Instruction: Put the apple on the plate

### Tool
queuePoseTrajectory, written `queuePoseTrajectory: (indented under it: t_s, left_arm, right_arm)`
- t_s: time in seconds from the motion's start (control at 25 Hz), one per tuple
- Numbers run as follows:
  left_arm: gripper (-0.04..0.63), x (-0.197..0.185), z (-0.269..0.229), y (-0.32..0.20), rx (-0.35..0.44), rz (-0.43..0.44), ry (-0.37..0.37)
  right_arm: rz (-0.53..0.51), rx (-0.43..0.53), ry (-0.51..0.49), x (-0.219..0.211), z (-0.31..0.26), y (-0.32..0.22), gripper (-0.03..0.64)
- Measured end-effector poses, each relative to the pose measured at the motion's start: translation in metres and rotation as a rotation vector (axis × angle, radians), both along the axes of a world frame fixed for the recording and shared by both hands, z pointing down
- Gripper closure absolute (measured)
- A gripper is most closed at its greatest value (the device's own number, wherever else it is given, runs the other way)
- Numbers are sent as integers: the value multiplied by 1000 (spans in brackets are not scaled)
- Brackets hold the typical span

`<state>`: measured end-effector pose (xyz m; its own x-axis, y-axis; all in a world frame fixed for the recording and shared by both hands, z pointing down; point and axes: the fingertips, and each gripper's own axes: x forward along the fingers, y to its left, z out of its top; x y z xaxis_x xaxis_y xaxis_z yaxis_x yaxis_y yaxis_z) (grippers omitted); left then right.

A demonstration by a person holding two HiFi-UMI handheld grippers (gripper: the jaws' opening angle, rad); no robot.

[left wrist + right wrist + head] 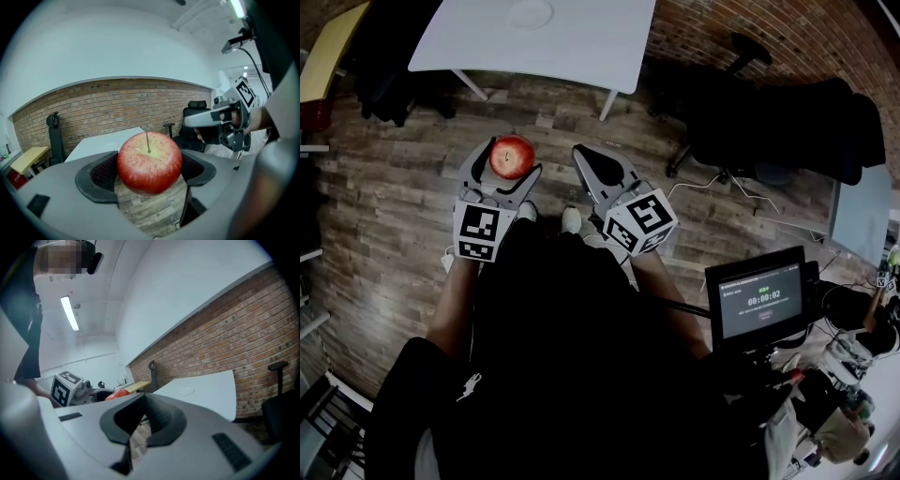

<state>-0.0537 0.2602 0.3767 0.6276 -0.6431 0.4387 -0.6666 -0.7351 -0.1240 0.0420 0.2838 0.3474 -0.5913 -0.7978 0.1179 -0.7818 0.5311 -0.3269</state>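
Clamping the apple (149, 161) between its 2 jaws is the left tool (150, 172); the right tool (140, 420) sits closed.

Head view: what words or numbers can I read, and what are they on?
"00:00:02" on the small screen.
The smaller lines on that screen are too blurred to read.
The marker cubes show only black-and-white patterns, no words.

"00:00:02" timer reading on the small monitor screen (759, 302)
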Motion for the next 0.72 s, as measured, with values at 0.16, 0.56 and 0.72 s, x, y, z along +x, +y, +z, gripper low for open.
queuePoseTrajectory:
  t_s: [0.16,0.56,0.72]
  left_arm:
    - [190,9,1,5,5,6,1]
    - [190,15,4,1,14,4,20]
    - [190,17,7,-2,12,12,18]
  right_arm:
    - [1,3,-3,7,1,6,614]
    - [13,-1,13,18,8,7,614]
    - [22,7,12,21,5,3,614]
